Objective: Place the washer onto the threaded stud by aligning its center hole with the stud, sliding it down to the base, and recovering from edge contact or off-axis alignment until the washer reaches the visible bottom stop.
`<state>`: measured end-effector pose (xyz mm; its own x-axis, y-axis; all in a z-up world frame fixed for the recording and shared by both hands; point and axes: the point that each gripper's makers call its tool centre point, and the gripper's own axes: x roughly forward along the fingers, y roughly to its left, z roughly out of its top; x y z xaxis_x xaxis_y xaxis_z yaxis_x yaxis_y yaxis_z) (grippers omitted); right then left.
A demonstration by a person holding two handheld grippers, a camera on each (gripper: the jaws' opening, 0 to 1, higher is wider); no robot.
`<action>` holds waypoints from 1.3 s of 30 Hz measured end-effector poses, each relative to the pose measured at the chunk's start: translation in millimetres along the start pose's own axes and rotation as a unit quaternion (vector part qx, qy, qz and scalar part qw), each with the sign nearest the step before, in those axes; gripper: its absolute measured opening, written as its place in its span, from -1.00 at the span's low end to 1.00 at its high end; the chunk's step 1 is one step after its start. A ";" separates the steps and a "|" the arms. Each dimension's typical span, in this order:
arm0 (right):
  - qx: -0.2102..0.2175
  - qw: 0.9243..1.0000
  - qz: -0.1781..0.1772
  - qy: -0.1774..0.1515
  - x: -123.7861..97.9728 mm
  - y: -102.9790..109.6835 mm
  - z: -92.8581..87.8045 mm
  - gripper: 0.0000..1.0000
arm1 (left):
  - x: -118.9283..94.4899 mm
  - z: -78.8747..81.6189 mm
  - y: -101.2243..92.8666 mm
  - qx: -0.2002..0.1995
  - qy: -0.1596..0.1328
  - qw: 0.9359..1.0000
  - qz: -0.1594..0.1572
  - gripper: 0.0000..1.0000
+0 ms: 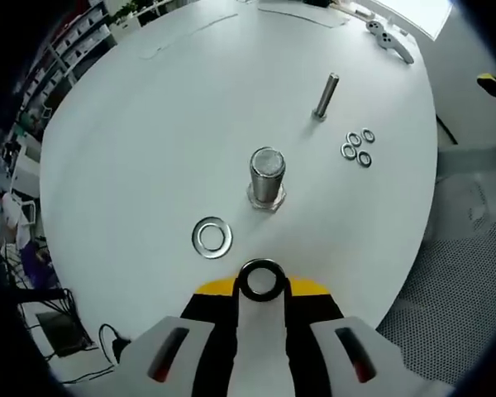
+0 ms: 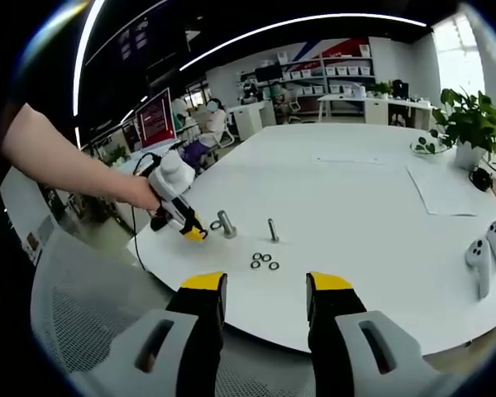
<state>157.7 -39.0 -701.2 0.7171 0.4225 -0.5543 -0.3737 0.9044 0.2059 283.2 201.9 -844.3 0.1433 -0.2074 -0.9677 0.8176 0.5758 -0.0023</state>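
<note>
Right up close in the left gripper view, the left gripper has its yellow-tipped jaws drawn in on a washer, the ring held flat between the tips with its hole showing. Just beyond it stands the threaded stud, fat and upright on its hex base on the white table. The held washer sits on the near side of the stud, not over it, not touching it. A second large washer lies flat on the table, near-left of the stud. Farther off to the right, a slimmer bolt stands upright, and near it a cluster of small washers lies flat. A white controller rests at the far edge.

Over to the right gripper view: the right gripper hangs at the near table edge, jaws spread wide apart and nothing between them. Across the table a person's hand grips the left gripper down by the threaded stud, with the slim bolt and the small washers to its right. Two white controllers lie at the right, and a potted plant stands far right.
</note>
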 end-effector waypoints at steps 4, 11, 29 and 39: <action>-0.002 1.000 0.000 0.001 0.3 0.3 -0.2 -0.18 | -11.6 18.5 5.9 0.011 -0.031 0.999 0.010 -0.63; -0.001 1.000 0.000 0.001 0.3 -0.2 -0.3 -0.18 | -21.9 33.0 6.2 0.027 -0.044 0.999 0.005 -0.63; -0.001 1.000 0.000 0.001 0.3 -0.1 -0.4 -0.19 | -32.3 64.3 -1.2 0.040 -0.072 0.997 0.002 -0.63; 0.001 1.000 -0.004 0.000 -0.2 -1.6 -0.1 -0.19 | -24.9 74.7 -6.8 0.056 -0.066 0.996 -0.002 -0.63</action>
<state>158.2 -40.6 -701.5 0.7193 0.4158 -0.5565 -0.3678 0.9075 0.2027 315.8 144.1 -801.3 0.2064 -0.3160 -0.9260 0.8744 0.4843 0.0296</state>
